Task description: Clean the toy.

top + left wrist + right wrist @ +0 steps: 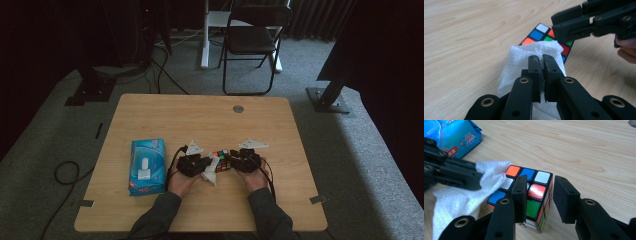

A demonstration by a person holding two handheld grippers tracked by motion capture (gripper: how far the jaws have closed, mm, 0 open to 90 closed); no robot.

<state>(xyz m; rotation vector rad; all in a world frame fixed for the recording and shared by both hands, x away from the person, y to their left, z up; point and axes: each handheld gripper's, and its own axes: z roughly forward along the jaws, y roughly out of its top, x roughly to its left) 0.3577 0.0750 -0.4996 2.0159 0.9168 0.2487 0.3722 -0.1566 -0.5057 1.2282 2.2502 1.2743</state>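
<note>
1 puzzle cube (529, 192) sits mid-table (200, 115), straddled by the right gripper (544, 200), whose jaws look not quite pressed on it. The left gripper (541, 75) is clamped on a white wipe (524, 60) at the cube's top, so wiping seems underway; next, steady the cube firmly. Its far sides are hidden.

Dim, murky high view with dark edges; bright, sharp close views, soft foreground tongs
</note>
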